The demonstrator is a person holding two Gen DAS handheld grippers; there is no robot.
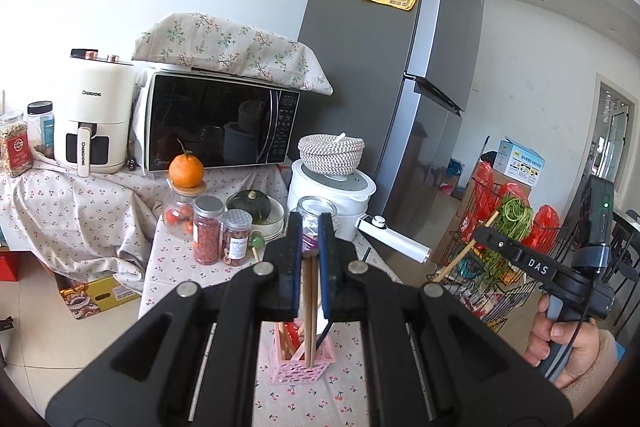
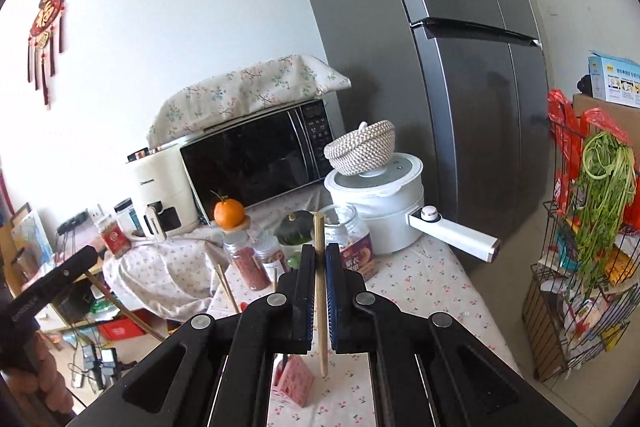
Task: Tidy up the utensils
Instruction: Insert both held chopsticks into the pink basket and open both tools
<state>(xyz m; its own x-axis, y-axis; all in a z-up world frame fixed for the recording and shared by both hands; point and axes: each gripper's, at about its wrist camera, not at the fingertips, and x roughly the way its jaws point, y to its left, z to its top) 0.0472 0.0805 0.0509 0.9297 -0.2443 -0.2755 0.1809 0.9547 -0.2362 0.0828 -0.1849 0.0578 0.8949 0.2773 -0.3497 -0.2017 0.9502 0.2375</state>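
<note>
My left gripper [image 1: 310, 223] is shut on a pair of wooden chopsticks [image 1: 308, 303]. They hang down, and their lower ends reach the mouth of the pink perforated holder [image 1: 306, 367] on the cherry-print tablecloth. The holder has other utensils in it. My right gripper [image 2: 320, 251] is shut on a single wooden chopstick [image 2: 320, 291], held nearly upright. Its lower tip hovers above the cloth just right of the pink holder [image 2: 296, 383]. The left wrist view shows the right gripper [image 1: 482, 235] off to the right, its chopstick [image 1: 460, 259] slanting. The left gripper [image 2: 86, 259] shows at the far left of the right wrist view.
Behind the holder stand jars [image 1: 208, 235], an orange [image 1: 186, 171] on a jar lid, a squash in a bowl [image 1: 256, 205] and a white pot [image 2: 380, 211] with a long handle. Further back are a microwave [image 1: 216, 123] and an air fryer [image 1: 94, 115]. A grey fridge [image 2: 460, 107] and a wire rack [image 2: 584, 267] stand to the right.
</note>
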